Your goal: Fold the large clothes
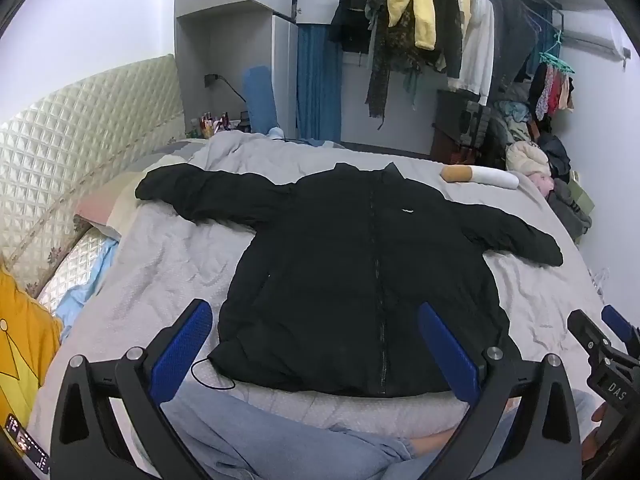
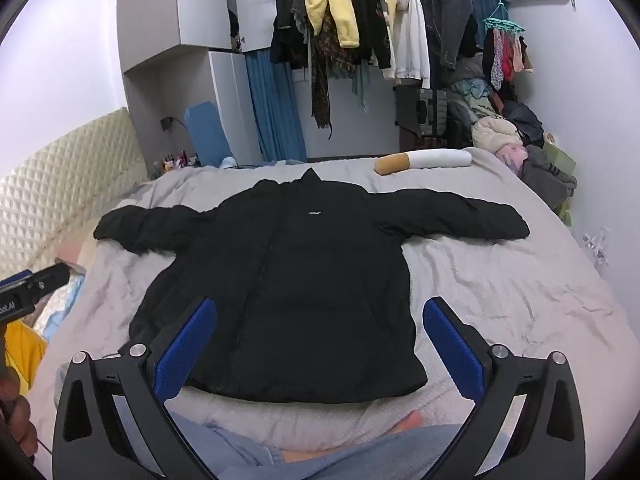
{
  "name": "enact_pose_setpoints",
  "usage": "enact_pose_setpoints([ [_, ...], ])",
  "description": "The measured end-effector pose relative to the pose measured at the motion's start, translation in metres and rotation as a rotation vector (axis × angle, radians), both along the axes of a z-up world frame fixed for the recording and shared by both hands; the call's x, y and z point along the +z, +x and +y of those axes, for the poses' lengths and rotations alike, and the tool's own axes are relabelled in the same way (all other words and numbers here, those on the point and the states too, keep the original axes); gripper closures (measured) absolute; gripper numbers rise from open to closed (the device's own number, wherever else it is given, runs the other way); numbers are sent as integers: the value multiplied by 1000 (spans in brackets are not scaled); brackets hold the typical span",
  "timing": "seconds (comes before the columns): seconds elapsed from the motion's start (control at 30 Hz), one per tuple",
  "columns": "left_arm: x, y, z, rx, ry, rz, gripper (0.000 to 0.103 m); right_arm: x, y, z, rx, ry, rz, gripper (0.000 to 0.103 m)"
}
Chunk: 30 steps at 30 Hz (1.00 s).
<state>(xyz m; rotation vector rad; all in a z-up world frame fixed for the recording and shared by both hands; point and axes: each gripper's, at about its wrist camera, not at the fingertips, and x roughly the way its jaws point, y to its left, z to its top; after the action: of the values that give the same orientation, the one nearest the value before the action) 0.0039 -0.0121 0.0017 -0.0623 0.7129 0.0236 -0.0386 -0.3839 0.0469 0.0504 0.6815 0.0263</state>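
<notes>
A large black puffer jacket (image 1: 360, 280) lies flat, front up, on the grey bedspread (image 1: 168, 264), both sleeves spread out sideways, collar at the far side. It also shows in the right wrist view (image 2: 304, 292). My left gripper (image 1: 316, 320) is open and empty, held above the jacket's near hem. My right gripper (image 2: 320, 316) is open and empty, also over the near hem; it shows at the right edge of the left wrist view (image 1: 604, 336). The zipper (image 1: 380, 300) runs down the middle.
A brown-and-white roll pillow (image 2: 424, 162) lies at the bed's far side. A quilted headboard (image 1: 76, 152) is on the left. A rack of hanging clothes (image 2: 360, 24) and a clothes pile (image 2: 520, 144) stand behind. My legs (image 2: 280, 452) are in front.
</notes>
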Motion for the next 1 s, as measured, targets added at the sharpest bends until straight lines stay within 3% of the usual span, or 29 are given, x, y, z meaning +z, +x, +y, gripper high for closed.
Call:
enact_pose_setpoints([
  [1.0, -6, 8, 5, 4, -3, 20, 0, 0, 8, -3, -25, -26, 0, 0],
])
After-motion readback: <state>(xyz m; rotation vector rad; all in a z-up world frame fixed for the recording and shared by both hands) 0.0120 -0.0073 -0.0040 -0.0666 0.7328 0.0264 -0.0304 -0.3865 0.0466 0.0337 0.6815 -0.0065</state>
